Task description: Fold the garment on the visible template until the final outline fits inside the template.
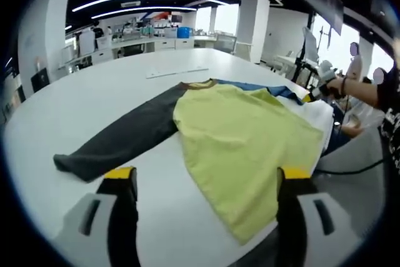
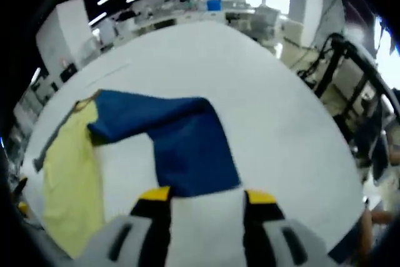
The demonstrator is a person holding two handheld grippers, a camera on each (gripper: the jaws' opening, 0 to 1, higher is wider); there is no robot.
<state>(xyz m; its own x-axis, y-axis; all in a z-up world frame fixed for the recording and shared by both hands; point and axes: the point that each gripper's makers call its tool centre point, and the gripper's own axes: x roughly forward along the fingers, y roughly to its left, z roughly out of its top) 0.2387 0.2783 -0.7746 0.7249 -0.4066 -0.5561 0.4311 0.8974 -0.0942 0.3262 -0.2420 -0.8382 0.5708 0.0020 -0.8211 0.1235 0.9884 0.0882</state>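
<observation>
In the left gripper view the left gripper [image 1: 206, 182] hangs wide open and empty over the shirt [image 1: 244, 136], spread on the table [image 1: 112, 85] with its dark sleeve [image 1: 125, 136] out, while in the right gripper view the right gripper [image 2: 206, 201], open and empty, faces the blue sleeve [image 2: 181, 139], so folding looks barely begun.

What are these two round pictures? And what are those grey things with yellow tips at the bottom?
Those are grabbers, like big tweezers. A person holds one in each hand, and a small camera rides on each, so every picture looks out along its own grabber. The left gripper is open above a shirt spread on a big white table. The shirt has a yellow-green body, a dark grey sleeve and a blue sleeve. The right gripper is open by the blue sleeve's end. Nothing is held yet.
</observation>
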